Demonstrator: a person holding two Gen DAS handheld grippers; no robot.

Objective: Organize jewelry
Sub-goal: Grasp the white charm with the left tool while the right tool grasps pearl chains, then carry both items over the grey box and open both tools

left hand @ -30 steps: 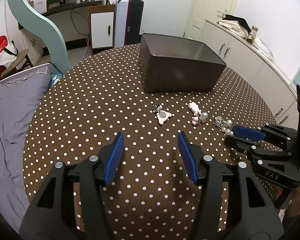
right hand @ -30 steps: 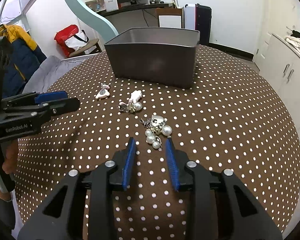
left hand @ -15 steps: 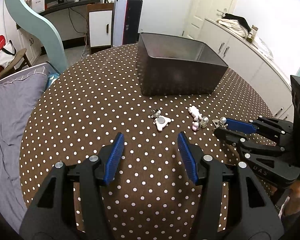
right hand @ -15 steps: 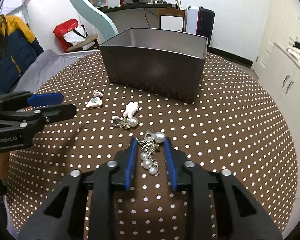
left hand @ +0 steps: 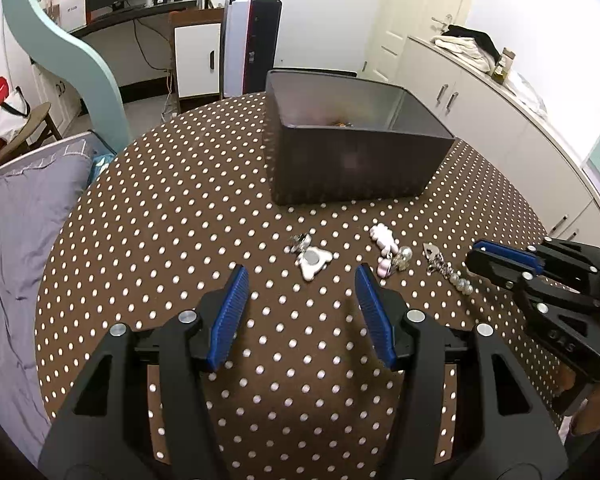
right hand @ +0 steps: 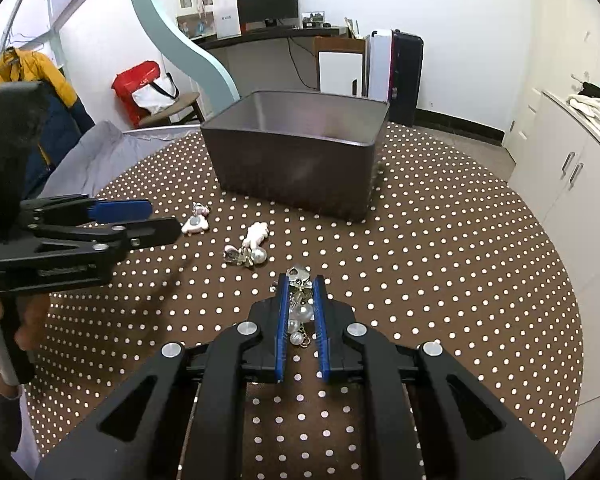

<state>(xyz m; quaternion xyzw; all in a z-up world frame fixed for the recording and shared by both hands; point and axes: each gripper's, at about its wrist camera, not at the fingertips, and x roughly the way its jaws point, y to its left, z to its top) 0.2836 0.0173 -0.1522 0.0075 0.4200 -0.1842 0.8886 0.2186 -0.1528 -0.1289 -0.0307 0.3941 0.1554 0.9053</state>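
Three charms lie on the dotted brown tablecloth (left hand: 160,220) in front of a dark box (left hand: 352,164) (right hand: 292,172). My right gripper (right hand: 300,278) (left hand: 474,254) is closing on the pearl charm (right hand: 300,300) (left hand: 446,270). Its blue pads flank the pearls and touch them, and the silver end sticks out ahead. My left gripper (left hand: 301,270) (right hand: 162,218) hovers open just short of the pink bear charm (left hand: 312,262) (right hand: 195,223), with nothing between its pads. A pink charm with a pearl (left hand: 388,246) (right hand: 254,240) lies between the two others.
The box holds a small orange item (left hand: 340,123) near its far wall. A grey bed (left hand: 16,220) borders the round table on the left. White cabinets (left hand: 500,120) run along the right, and a chair with a red bag (right hand: 148,88) stands behind.
My right gripper slid forward until the pearl charm lay between its pads, and the jaws narrowed onto it. The left gripper kept the same width and hardly shifted.
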